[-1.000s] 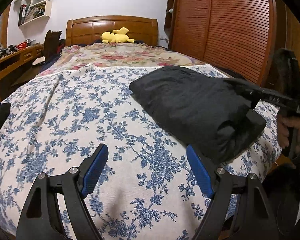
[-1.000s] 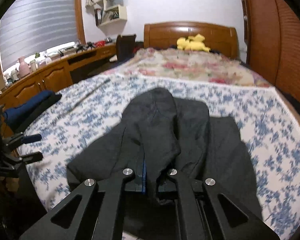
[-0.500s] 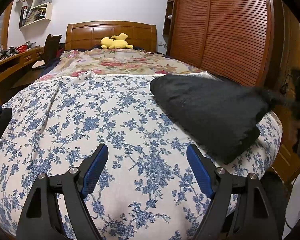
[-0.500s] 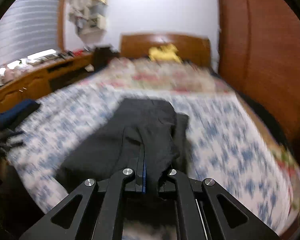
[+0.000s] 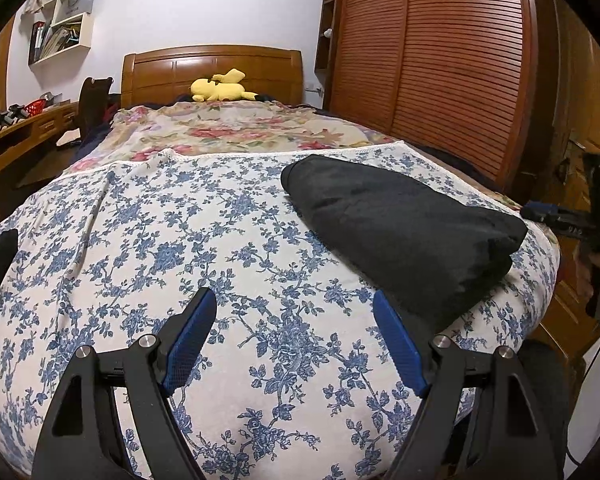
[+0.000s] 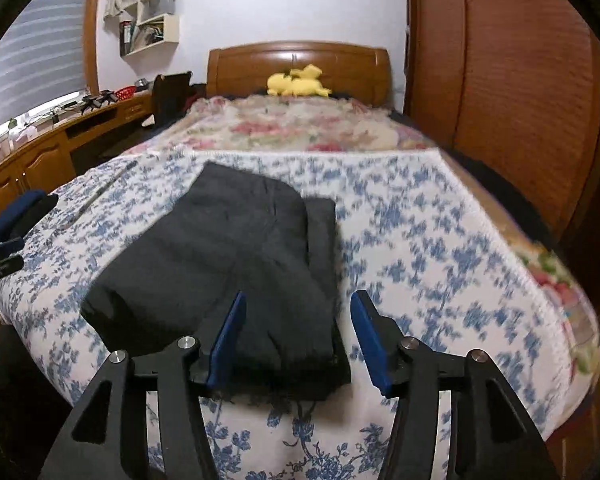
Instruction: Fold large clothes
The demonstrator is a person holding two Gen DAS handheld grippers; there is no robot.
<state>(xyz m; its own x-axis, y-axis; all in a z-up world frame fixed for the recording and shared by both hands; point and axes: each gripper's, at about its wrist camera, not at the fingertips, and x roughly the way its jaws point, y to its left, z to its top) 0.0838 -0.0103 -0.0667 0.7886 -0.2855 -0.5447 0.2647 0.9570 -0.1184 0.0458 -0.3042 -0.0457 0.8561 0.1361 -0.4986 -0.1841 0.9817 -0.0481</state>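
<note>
A folded black garment [image 5: 400, 224] lies on the blue-flowered bedspread [image 5: 220, 240], close to the bed's right edge in the left wrist view. My left gripper [image 5: 294, 340] hangs open over bare bedspread to the left of it, with nothing between its pads. In the right wrist view the garment [image 6: 228, 248] lies flat. Its near edge reaches in between the blue pads of my right gripper [image 6: 300, 336], whose jaws are opening and do not press on the cloth. That right gripper [image 5: 540, 213] also shows at the bed's right edge, held by a hand [image 5: 596, 276].
A yellow plush toy [image 5: 220, 86] lies by the wooden headboard [image 5: 212, 66] beyond a red-flowered quilt [image 5: 236, 128]. Louvred wardrobe doors [image 5: 440, 60] run along the right side and a wooden desk [image 6: 40, 156] along the left. Dark blue clothes [image 6: 12, 210] sit at the bed's left edge.
My right gripper dragged the garment towards the bed's right edge while shut on it, then its jaws parted and let the cloth go. My left gripper stayed put and open.
</note>
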